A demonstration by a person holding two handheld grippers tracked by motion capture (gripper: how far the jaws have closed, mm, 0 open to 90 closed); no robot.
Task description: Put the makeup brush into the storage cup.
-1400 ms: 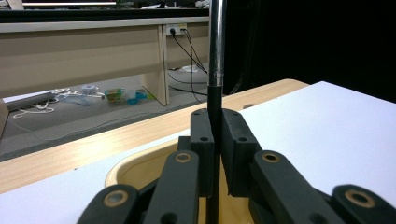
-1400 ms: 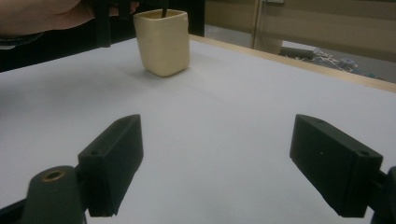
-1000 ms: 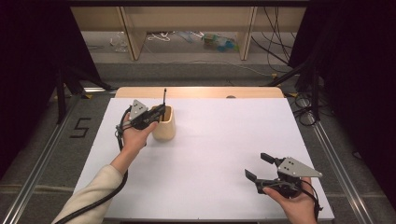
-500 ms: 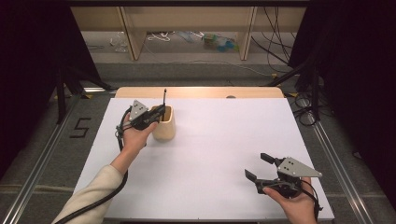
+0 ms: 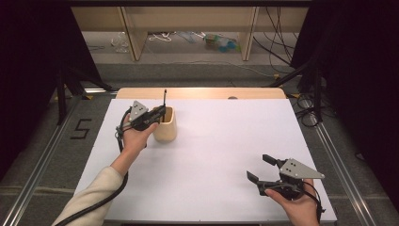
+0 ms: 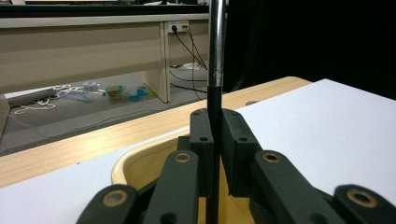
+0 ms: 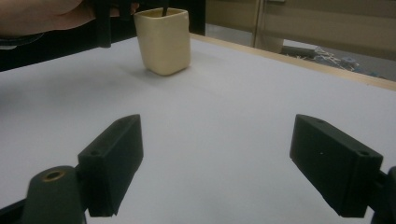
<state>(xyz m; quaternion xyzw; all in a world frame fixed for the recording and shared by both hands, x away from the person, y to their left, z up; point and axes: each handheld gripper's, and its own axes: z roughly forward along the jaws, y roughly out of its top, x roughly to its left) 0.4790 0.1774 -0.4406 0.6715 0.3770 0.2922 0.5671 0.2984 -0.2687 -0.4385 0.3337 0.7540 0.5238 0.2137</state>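
Observation:
A cream square cup stands at the back left of the white table. My left gripper hovers at the cup's rim, shut on a thin upright pen with a black lower part and a silver upper part. In the left gripper view the pen rises between the pads, and its lower end drops into the cup; its tip is hidden. My right gripper is held open near the front right edge, nothing between its jaws. In the right gripper view the right gripper faces the far-off cup.
A wooden strip borders the table's far edge. Beyond it the floor holds cables and small clutter between desk legs. A "5" mark lies on the floor at left. Metal rails run along both sides of the table.

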